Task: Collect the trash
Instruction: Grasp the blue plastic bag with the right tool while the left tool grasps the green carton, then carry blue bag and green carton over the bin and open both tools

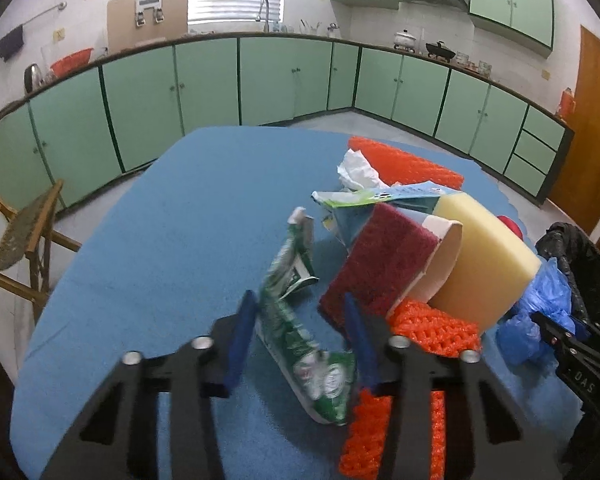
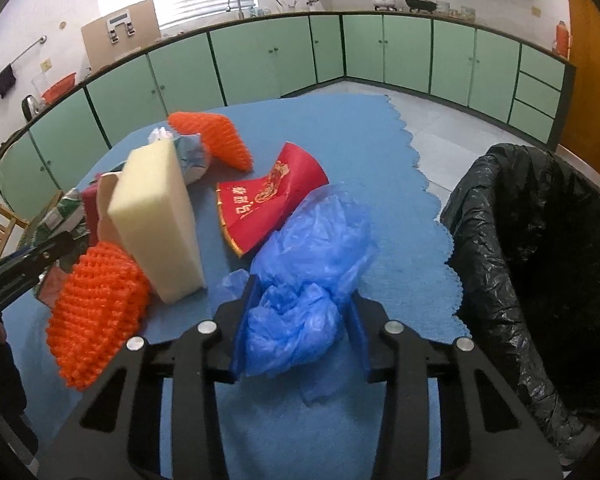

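Two hand-held grippers are recorded over a blue tablecloth (image 2: 380, 152) strewn with trash. Bin lined with black bag (image 2: 540, 248): stood off the cloth's edge at 3 o'clock in the right wrist view. Yellow foam block (image 2: 156, 220): propped upright at 10 o'clock, orange knitted mesh (image 2: 96, 312) at its foot. Red printed packet (image 2: 268, 200): laid at 12 o'clock. Blue plastic bag (image 2: 300, 300): crumpled, bracketed by the right gripper (image 2: 300, 328), fingers wide apart; contact cannot be told. Green-white wrapper (image 1: 300, 320): flattened, lying between the spread fingers of the left gripper (image 1: 300, 344), nothing clamped. Maroon scouring pad (image 1: 376, 264): leaned at 1 o'clock.
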{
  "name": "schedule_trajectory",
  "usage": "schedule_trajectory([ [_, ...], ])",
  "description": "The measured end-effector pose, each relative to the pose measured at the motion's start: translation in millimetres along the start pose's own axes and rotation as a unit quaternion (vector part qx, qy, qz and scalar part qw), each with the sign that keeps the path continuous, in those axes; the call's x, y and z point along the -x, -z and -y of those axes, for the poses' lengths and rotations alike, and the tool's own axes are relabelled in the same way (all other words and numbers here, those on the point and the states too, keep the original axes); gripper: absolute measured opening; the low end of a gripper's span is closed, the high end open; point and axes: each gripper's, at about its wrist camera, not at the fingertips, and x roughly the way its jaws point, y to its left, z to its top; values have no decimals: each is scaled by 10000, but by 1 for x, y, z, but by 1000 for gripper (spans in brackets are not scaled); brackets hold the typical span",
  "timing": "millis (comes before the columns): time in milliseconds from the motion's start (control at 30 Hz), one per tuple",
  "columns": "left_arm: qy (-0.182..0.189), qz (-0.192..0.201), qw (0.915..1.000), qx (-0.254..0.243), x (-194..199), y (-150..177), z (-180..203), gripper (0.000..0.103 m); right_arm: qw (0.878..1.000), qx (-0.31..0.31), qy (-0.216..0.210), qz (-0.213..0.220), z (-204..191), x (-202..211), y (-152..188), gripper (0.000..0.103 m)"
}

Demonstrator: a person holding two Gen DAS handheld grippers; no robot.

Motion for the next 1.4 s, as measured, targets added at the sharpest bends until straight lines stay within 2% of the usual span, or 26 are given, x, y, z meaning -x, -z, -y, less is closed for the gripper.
schedule_trajectory([
  [33, 37, 17, 10000, 5, 1, 0, -1, 32, 10000, 10, -24, 22, -1, 3, 0, 38],
  [200, 63, 32, 9999, 95, 6, -3, -5, 16, 9998, 20, -35, 190, -3, 18, -5, 38],
  [267, 96, 82, 9999, 114, 10, -6, -8, 13, 9996, -20, -23, 263, -1, 26, -8, 38],
  [667, -13, 495, 9986, 180, 49, -16, -6, 13, 9973, -123, -123, 714, 5, 74, -14, 38],
  [967, 125, 883, 9960, 32, 84, -31, 18, 13, 9938, -111, -201, 1084, 7, 107, -23, 38],
  [1200, 407, 1095, 9931, -82, 102, -40, 42, 13, 9917, -155, -202, 1258, 14, 123, -26, 38],
  [1400, 790, 1171, 9896, -268, 107, -49, 77, 13, 9890, -226, -58, 1464, 32, 142, -29, 38],
])
